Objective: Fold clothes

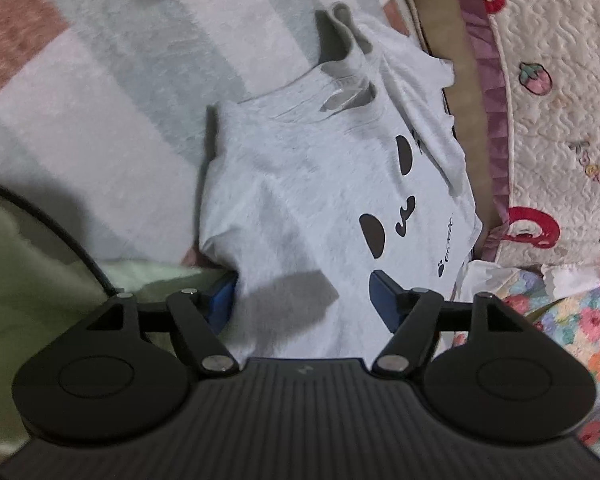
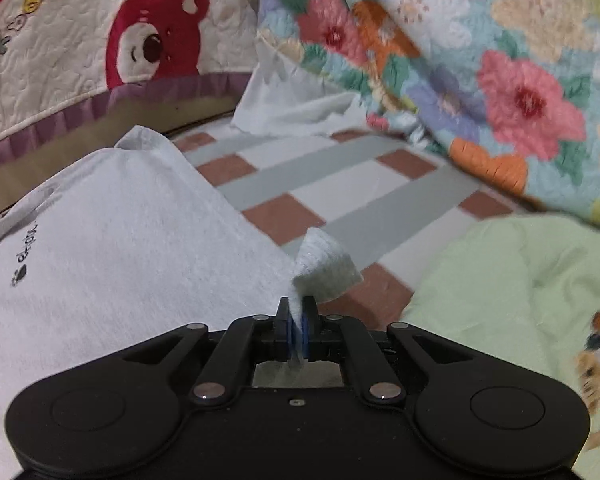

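A light grey T-shirt [image 1: 300, 200] with a black face print lies partly folded on the checked bedsheet [image 1: 120, 100], collar at the far end. My left gripper [image 1: 304, 300] is open, its blue pads [image 1: 380, 292] wide apart on either side of the shirt's near hem. In the right wrist view the same shirt [image 2: 112, 248] fills the left side. My right gripper [image 2: 298, 328] is shut on a corner of the grey shirt, and a flap of cloth [image 2: 324, 268] sticks up past the pads.
A cream quilt with a red bear [image 2: 156, 36] and a purple frill lies along the far side. A floral quilt [image 2: 480, 72] is at the right. A pale green garment [image 2: 520, 280] lies at the near right. White cloth [image 2: 292, 100] lies between the quilts.
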Action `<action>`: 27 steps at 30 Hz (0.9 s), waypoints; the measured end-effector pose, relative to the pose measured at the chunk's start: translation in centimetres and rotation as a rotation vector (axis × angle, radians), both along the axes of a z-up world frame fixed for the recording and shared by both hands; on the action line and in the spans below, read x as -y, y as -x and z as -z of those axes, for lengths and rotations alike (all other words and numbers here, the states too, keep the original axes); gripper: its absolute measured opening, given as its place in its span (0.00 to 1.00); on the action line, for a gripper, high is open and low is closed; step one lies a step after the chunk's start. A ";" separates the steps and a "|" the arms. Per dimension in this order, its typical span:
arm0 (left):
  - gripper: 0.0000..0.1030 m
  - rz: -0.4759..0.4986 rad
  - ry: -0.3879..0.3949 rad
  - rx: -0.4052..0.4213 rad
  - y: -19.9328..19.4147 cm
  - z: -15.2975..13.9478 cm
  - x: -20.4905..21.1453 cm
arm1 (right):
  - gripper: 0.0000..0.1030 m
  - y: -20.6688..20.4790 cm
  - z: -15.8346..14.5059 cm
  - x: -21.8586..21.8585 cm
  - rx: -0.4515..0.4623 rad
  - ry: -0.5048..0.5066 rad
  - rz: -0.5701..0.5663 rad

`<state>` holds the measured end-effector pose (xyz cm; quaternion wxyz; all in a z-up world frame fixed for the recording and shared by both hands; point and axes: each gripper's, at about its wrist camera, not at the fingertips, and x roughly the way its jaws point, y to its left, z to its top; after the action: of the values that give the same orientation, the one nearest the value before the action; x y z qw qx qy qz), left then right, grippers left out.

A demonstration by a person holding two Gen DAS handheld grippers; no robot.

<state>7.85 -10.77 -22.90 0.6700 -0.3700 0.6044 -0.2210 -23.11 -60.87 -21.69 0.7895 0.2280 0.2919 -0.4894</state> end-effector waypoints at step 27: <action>0.03 0.207 -0.213 0.356 5.0 -10.7 -1.7 | 0.04 5.8 -10.9 -3.3 0.097 0.078 -0.210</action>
<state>2.88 -9.08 -12.21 0.7751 -0.1883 0.5314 -0.2853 -28.95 -57.55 -10.78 0.8580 0.1886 0.2563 -0.4032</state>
